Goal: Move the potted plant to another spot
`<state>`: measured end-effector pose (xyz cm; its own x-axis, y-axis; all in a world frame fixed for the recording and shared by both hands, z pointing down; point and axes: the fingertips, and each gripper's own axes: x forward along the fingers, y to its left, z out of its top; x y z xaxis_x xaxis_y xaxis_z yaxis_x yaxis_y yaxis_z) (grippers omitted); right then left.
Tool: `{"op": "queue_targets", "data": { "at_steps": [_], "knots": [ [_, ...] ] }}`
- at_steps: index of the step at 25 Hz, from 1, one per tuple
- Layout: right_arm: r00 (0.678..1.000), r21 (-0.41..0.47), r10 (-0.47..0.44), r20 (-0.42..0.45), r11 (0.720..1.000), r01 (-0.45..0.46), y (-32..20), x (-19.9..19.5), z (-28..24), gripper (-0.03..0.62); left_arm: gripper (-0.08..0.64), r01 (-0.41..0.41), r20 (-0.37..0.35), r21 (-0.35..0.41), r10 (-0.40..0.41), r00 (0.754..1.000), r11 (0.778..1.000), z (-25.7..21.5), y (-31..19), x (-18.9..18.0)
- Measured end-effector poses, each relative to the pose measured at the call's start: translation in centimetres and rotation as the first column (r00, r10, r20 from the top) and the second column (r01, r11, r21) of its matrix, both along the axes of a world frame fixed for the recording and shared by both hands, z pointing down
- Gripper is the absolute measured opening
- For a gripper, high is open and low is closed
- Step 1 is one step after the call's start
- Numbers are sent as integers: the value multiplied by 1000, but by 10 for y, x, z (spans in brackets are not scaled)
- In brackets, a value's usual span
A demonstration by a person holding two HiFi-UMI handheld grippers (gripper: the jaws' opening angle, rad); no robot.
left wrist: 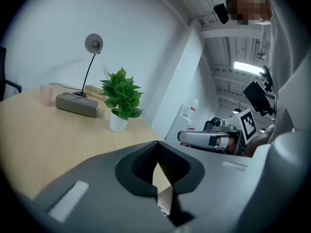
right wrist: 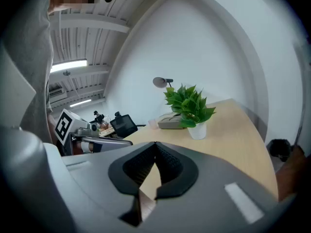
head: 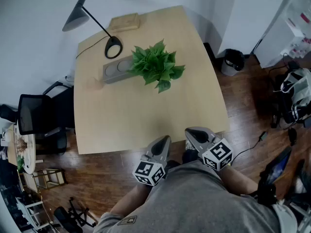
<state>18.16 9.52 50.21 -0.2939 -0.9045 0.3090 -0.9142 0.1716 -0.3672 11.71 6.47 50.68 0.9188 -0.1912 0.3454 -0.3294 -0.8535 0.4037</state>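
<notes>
A leafy green potted plant [head: 156, 65] in a small white pot [left wrist: 118, 123] stands upright on the far half of the light wooden table [head: 141, 115]; the plant [right wrist: 190, 107] also shows ahead in the right gripper view. My left gripper [head: 165, 139] and right gripper [head: 189, 133] hover side by side at the table's near edge, well short of the plant. Both have their jaws shut with nothing between them. In the left gripper view the right gripper [left wrist: 182, 137] appears off to the right; in the right gripper view the left gripper [right wrist: 127, 142] appears off to the left.
Just behind the plant lie a grey box [head: 116, 69] and a black desk lamp [head: 112, 46]. A wooden board [head: 124, 22] lies at the far edge and a pink cup [left wrist: 46, 93] by the box. A black chair [head: 41, 115] stands left; a bin [head: 232, 60] stands right.
</notes>
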Motion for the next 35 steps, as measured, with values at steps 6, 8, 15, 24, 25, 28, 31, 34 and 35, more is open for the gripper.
{"op": "queue_targets", "data": {
  "at_steps": [6,8,15,24,25,28,31,34,35],
  "knots": [
    [1000,-24,-8,-3,1000,8,-40,34,9,6,5,29,3,11,-29,1000,1000,-1,-48,31],
    [1000,-41,-6,2,999,6,-52,39,15,6,5,31,12,3,-31,999,1000,5,-61,34],
    [999,-108,32,-10,994,-33,-94,48,38,6,5,-33,26,-32,34,999,999,28,-107,42],
    [992,-153,81,-94,984,-95,-137,76,57,6,5,-73,43,-11,74,996,997,54,-176,64],
    [992,-158,84,-97,983,-99,-139,80,60,6,5,-73,50,-10,73,996,997,58,-181,67],
    [990,-168,89,-109,980,-107,-145,92,73,6,5,-78,79,11,77,994,997,70,-191,78],
    [987,-184,71,-145,978,-97,-152,103,87,6,5,-76,118,64,68,991,995,83,-204,84],
    [981,-174,40,-189,982,-74,-164,111,98,13,5,-100,149,119,81,985,988,95,-218,91],
    [979,-168,29,-202,984,-64,-168,114,102,19,5,-123,160,143,100,982,982,98,-221,94]
  ]
}}
